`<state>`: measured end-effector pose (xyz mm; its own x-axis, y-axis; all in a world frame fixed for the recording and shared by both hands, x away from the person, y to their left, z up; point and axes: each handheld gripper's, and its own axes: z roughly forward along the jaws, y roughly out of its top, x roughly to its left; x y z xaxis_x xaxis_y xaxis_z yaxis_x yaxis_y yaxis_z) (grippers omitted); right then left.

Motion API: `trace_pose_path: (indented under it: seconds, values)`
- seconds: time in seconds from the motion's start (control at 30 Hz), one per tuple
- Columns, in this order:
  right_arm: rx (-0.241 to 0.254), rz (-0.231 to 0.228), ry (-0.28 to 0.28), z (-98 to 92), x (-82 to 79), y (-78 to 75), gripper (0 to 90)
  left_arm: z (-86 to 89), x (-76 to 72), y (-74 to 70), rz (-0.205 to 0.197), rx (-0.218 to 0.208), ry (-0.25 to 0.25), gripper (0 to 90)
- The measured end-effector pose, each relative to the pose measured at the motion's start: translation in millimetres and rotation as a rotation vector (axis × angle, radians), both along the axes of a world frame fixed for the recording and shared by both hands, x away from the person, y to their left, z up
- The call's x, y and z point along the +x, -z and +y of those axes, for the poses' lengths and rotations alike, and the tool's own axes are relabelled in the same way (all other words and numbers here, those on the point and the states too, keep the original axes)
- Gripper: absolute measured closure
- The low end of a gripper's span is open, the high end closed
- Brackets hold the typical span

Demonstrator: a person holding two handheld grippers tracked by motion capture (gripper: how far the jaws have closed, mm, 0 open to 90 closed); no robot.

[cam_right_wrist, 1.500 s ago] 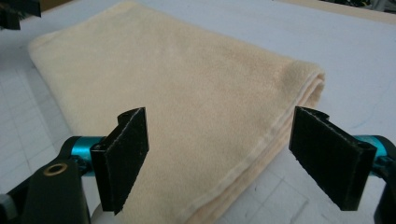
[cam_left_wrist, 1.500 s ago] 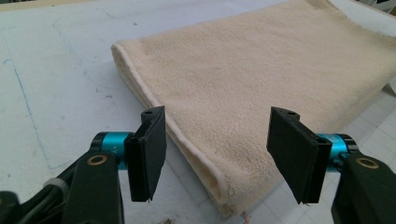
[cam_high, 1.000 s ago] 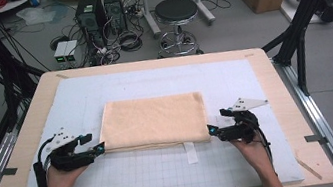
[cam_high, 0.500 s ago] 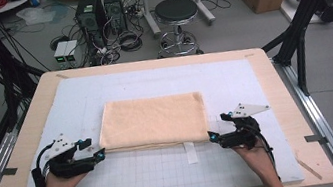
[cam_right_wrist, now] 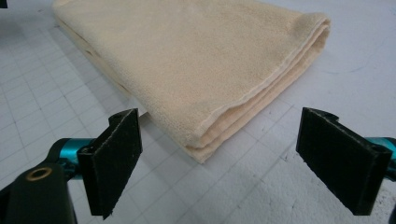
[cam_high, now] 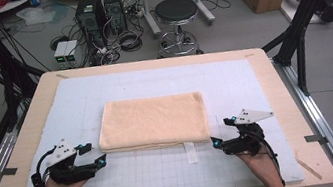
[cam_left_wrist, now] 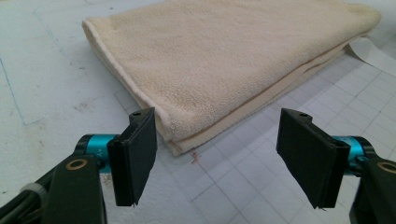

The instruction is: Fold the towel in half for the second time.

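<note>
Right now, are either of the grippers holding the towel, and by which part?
Nothing is held. Left gripper and right gripper stand open just short of the folded towel's near corners.

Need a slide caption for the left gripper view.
Left gripper, jaws open, faces the near corner of a folded beige towel on the gridded mat.

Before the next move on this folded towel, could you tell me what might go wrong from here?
1. Both grippers, left and right, stand open just short of the folded towel; closing early would miss it.
2. The corners show several layers, so jaws might catch only some.
3. The white tag could snag.
</note>
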<state>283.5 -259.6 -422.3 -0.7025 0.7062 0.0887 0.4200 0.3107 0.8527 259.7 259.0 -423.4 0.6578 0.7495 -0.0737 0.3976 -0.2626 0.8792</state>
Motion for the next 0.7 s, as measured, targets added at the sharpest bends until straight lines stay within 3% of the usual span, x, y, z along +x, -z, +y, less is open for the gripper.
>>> trace_pose_path:
  seconds: [0.7]
  values:
    - [-0.004,0.000,0.016,-11.6,-21.7,4.0,12.2,7.7,-21.7,1.3,-0.007,-0.016,-0.010,26.7]
